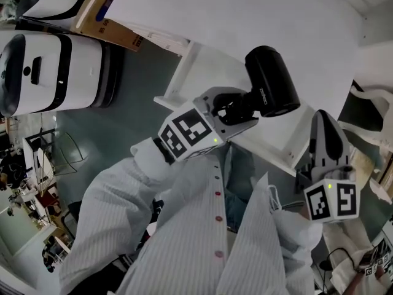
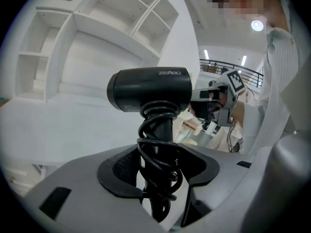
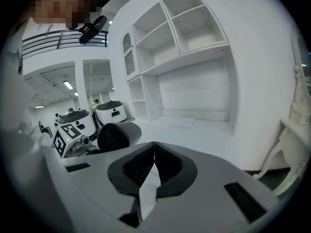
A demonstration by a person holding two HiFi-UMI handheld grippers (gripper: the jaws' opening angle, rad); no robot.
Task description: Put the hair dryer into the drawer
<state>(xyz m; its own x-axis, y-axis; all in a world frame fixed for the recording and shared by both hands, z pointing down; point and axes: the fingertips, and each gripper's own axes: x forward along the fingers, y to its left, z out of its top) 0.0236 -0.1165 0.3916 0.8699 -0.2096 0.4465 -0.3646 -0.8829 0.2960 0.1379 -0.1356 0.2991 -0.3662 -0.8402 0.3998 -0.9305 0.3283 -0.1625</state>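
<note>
1. Far out to the left gripper's left: white machine (image 1: 55,72) on the floor, well apart from both grippers.
2. Left gripper (image 1: 236,112): jaws clamped on the handle of the hair dryer (image 1: 272,82). Black cord (image 2: 158,149) is coiled round that handle, and the coils sit between the jaws too.
3. Hair dryer: black barrel sits just past the left gripper's jaw tips, lying crosswise to them. It is held in the air above the white furniture top (image 1: 215,17), touching nothing but the gripper. Can't tell which white part is the drawer.
4. Ahead of the left gripper, beyond the dryer: white shelf unit (image 2: 97,28) with open compartments.
5. Right gripper (image 1: 325,140): jaws pressed together, nothing between them. It is to the right of the dryer and clear of it. From the right gripper view the dryer's round grille end shows off to its left, with the left gripper's marker cube (image 3: 65,135) just beyond.
</note>
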